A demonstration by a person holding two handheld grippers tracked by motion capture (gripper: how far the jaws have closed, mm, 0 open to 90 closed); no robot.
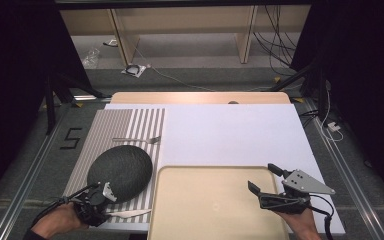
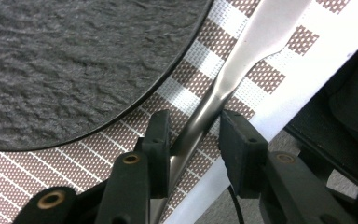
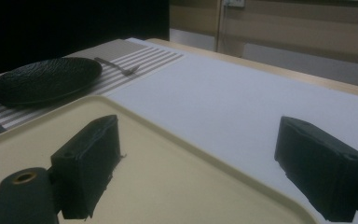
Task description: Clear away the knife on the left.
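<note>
Left gripper's (image 2: 190, 135) jaws sit either side of the knife (image 2: 223, 84) handle, one pad against it, the other with a sliver of gap, so not clamped yet, basically mid-grab. The right gripper (image 3: 198, 163) has its jaws wide apart, holding nothing, just hovering over the tray (image 1: 215, 200).

The knife lies on the striped mat (image 1: 130, 125) at the near edge, just beside the black plate (image 1: 120, 171), blade pointing toward the tray. A fork (image 1: 137, 139) sits on the mat on the plate's far side.

Looks like the pick-up step for the knife. Next move probably calls for finishing the squeeze so both pads bite the thin handle, then a straight lift. The handle's flat and slick, so a half-closed grip could let it twist or slide out. The plate rim is close too, so the lift needs some care.
</note>
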